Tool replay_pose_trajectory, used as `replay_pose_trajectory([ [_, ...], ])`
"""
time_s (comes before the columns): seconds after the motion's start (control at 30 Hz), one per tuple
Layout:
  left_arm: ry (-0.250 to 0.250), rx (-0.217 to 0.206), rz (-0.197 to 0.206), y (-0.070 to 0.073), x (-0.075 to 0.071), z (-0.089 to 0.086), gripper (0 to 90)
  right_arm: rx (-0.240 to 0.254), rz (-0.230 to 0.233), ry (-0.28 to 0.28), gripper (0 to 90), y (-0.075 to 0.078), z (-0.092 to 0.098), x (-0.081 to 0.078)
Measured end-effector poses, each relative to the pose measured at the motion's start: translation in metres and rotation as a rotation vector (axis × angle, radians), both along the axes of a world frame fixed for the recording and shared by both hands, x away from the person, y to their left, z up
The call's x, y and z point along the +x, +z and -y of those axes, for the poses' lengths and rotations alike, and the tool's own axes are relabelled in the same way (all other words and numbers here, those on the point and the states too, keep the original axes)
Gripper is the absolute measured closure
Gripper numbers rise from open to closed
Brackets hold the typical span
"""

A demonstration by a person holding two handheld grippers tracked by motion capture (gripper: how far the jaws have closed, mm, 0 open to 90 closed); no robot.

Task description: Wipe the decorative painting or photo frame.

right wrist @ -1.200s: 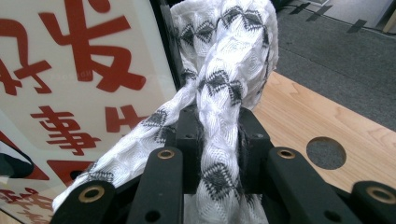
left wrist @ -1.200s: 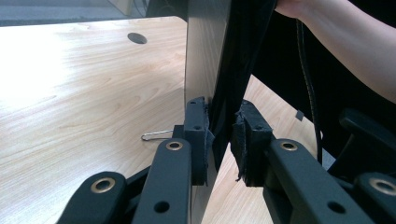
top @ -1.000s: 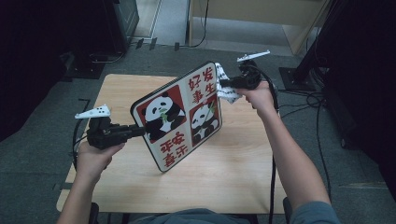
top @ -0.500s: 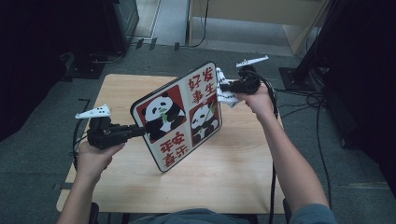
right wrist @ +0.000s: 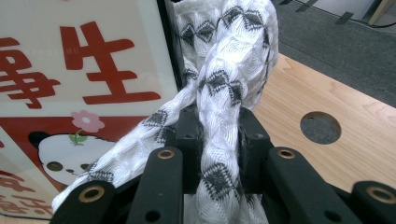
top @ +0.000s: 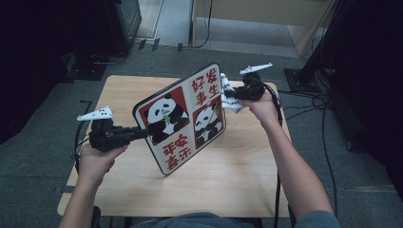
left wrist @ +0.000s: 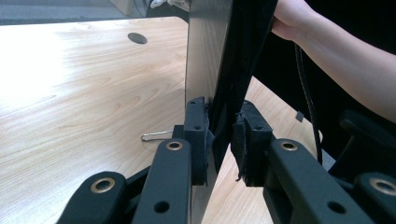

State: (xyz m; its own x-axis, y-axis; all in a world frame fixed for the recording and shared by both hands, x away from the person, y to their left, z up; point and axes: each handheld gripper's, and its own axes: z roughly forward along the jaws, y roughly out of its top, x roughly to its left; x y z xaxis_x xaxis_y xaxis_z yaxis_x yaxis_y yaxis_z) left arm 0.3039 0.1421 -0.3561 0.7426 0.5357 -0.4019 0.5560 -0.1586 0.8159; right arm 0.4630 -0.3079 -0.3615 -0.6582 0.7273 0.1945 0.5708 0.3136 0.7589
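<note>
High view: I've got the panda board tilted up at frame centre over the table, its lower corner near or on the wood, can't tell which. Left gripper at left-centre is clamped on the board's left edge; right gripper, upper right of centre, grips a white patterned cloth pressed at the board's upper right edge. Left gripper view: both pads pinch the thin board edge, running up the middle of the frame; a paper clip lies on the wood at centre-left. Right gripper view: jaws closed on the bunched cloth at centre, printed board face filling the left, a cable hole in the tabletop at right. Handling call: board looks stiff, flat, light, glossy face probably slippery, so I'd keep taking it by the rim, not the face. Cloth is soft and floppy; pinch a bunched fold, as now, so it won't slide out while rubbing.
</note>
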Motion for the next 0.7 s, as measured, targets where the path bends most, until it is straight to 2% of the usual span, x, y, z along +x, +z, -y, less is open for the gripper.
replay_pose_trajectory([
  [0.2, 0.0, 0.0, 0.0, 0.0, 0.0, 0.0, 77.1, 0.013, -0.018, 0.0, 75.3, -0.008, 0.003, -0.001],
  [0.4, 0.003, 0.003, 0.002, 0.0, 0.0, 0.0, 77.1, 0.026, -0.014, -0.006, 75.3, -0.011, 0.004, -0.004],
  [0.7, 0.003, 0.006, 0.001, 0.0, 0.001, 0.0, 77.2, 0.0, -0.013, -0.007, 75.3, -0.019, 0.005, -0.007],
])
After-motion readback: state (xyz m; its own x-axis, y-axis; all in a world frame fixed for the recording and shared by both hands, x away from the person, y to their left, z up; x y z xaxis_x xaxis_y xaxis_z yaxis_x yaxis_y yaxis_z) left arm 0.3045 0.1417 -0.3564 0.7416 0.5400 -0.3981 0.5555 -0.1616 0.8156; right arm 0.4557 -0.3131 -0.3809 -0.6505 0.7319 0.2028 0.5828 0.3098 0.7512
